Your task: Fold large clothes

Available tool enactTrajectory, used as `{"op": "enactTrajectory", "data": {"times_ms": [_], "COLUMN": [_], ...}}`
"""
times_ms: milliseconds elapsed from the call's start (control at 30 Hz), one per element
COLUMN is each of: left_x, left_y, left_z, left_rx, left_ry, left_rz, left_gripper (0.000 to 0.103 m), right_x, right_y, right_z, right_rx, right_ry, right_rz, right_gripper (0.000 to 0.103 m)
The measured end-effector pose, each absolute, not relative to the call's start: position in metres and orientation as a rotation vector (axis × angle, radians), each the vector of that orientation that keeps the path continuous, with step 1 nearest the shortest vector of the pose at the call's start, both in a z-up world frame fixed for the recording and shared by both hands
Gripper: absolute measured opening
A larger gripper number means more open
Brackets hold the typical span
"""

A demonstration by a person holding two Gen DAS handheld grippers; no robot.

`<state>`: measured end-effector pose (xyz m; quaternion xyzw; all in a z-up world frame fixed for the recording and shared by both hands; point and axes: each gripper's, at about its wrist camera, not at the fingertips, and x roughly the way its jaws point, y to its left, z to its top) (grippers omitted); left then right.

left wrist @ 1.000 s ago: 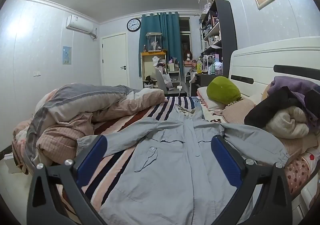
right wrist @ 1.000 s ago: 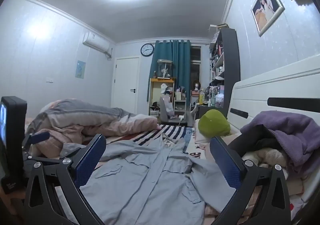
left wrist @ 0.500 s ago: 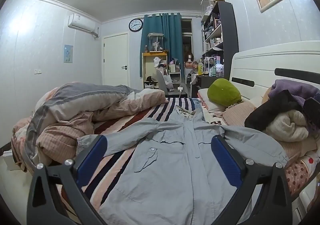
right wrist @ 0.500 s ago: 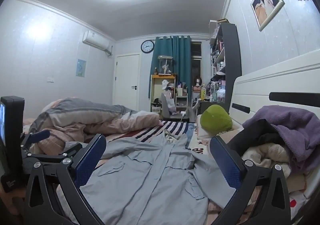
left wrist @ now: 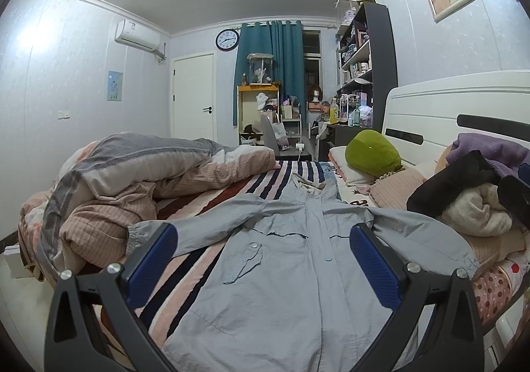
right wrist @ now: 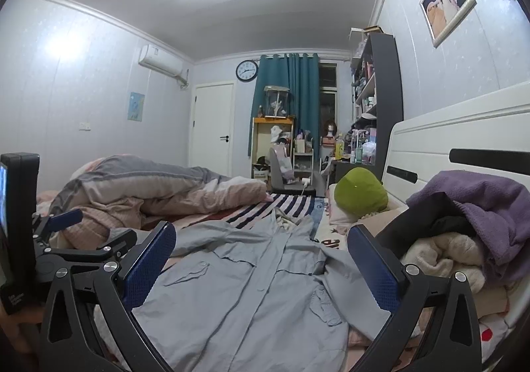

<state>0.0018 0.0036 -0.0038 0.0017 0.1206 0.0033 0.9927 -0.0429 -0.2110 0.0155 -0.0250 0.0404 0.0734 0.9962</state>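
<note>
Bedding first: the striped bed sheet (left wrist: pixel 212 259) carries a grey jacket (left wrist: pixel 285 276) laid flat, front up, collar toward the far end, both sleeves spread out to the sides. Against the frames of a second ago I find the jacket unmoved and no fold begun; both of my views have only drifted slightly, the room sitting a little lower in each. My left gripper (left wrist: pixel 263 261) hangs above the jacket's lower body with its jaws spread wide and nothing between them; my right gripper (right wrist: pixel 261 264) likewise stands wide and empty over the jacket's right half, and from the right wrist view the left tool's body shows at the left edge. A rumpled pink and grey quilt (left wrist: pixel 132 180) is heaped along the left side of the bed, touching the left sleeve cuff. On the right, a pile of clothes (right wrist: pixel 463 233), purple, black and cream, lies against the white headboard (left wrist: pixel 447 113), just beside the right sleeve. A green cushion (left wrist: pixel 372 153) rests on the pillows near the collar. Beyond the bed stand a white door (left wrist: pixel 193 95), teal curtains (left wrist: pixel 271 67), a dark shelf unit (left wrist: pixel 367 64) and a wall clock (left wrist: pixel 227 39).
</note>
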Motion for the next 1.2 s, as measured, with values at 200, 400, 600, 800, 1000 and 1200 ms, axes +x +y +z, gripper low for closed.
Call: {"op": "enactTrajectory", "data": {"times_ms": [200, 400, 600, 800, 1000, 1200], "left_x": [0.0025, 0.0043, 0.0041, 0.0053, 0.0049, 0.0054], "left_y": [0.0046, 0.0051, 0.0058, 0.0051, 0.0053, 0.0051], "left_z": [-0.0032, -0.0039, -0.0037, -0.0053, -0.007, -0.0075], "left_rx": [0.002, -0.005, -0.005, -0.004, -0.007, -0.009], "left_ry": [0.243, 0.246, 0.245, 0.249, 0.248, 0.25], "left_rz": [0.006, 0.007, 0.006, 0.002, 0.005, 0.003], "left_gripper": [0.102, 0.102, 0.102, 0.102, 0.102, 0.102], "right_x": [-0.0416, -0.0415, -0.0414, -0.0394, -0.0396, -0.0396], "right_y": [-0.2098, -0.207, -0.205, -0.2063, -0.2043, -0.205], "right_z": [0.0147, 0.014, 0.0116, 0.01, 0.0087, 0.0084], "right_rx": [-0.05, -0.049, -0.047, -0.048, -0.045, -0.045], "right_ry": [0.086, 0.092, 0.096, 0.104, 0.108, 0.109], "right_rz": [0.149, 0.15, 0.149, 0.148, 0.147, 0.149], "right_gripper": [0.103, 0.103, 0.103, 0.103, 0.103, 0.103]}}
